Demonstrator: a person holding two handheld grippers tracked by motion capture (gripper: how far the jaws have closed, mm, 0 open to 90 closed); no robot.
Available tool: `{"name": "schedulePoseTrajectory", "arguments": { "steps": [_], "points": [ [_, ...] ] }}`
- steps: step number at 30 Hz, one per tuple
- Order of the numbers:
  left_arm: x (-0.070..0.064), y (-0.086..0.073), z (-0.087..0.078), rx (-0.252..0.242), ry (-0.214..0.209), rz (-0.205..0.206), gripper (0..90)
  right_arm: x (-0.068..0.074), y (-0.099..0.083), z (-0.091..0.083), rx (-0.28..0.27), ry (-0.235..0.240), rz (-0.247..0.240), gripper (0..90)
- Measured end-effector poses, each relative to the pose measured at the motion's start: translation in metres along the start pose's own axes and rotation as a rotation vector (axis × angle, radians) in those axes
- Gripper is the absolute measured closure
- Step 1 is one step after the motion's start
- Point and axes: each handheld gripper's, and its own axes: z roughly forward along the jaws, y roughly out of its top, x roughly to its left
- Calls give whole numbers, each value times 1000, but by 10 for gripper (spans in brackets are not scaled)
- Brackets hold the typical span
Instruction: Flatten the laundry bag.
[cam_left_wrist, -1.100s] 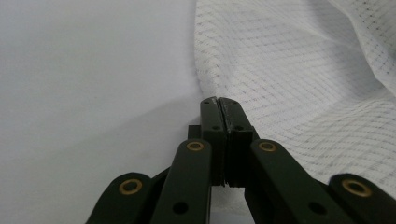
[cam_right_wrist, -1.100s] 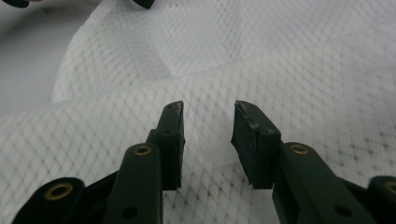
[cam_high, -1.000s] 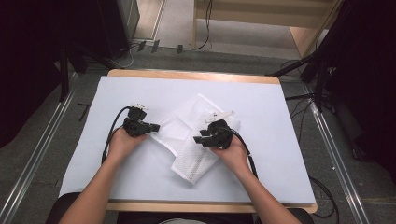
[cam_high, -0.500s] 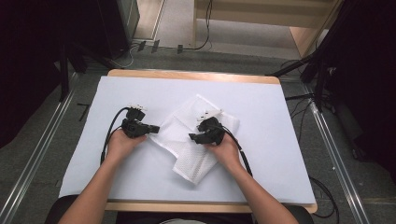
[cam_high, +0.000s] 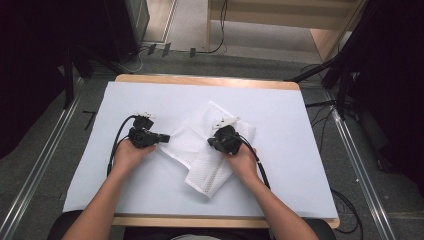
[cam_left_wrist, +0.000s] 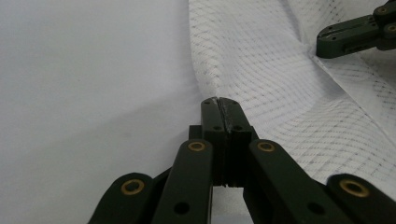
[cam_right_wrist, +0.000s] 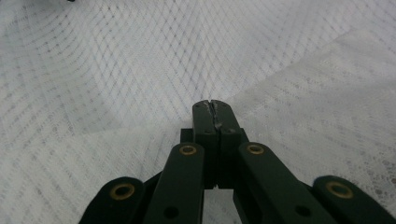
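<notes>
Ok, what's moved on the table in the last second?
The right gripper slid leftward over the white mesh cloth, toward the left gripper. The cloth's top fold flattened a little. The left gripper stayed at the cloth's left edge, fingers shut.

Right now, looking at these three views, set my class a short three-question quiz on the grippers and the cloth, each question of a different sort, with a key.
1. True or false: the left gripper has its jaws wide open.
2. Multiple choice: the white mesh cloth lies (A) folded on the pale blue table cover, (B) hanging off the table edge, (C) rolled in a ball.
3. Fill in: the right gripper rests over the ____ of the cloth, not beside it.

Key: 1 false, its jaws are shut at the cloth's left edge. 2 A. 3 middle; its jaws are shut too, though whether they pinch mesh cannot be told.
</notes>
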Motion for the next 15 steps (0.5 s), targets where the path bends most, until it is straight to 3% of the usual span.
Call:
{"name": "schedulePoseTrajectory", "arguments": {
  "steps": [3,6,15],
  "points": [
    [2,0,-4,-14,4,-9,900,-3,4,-8,-39,34,23,900],
    [7,0,-10,-37,12,-30,900,-5,8,-21,-82,35,24,900],
    [24,-3,-39,-109,54,-85,900,-24,11,-51,-171,40,90,900]
  ]
}}
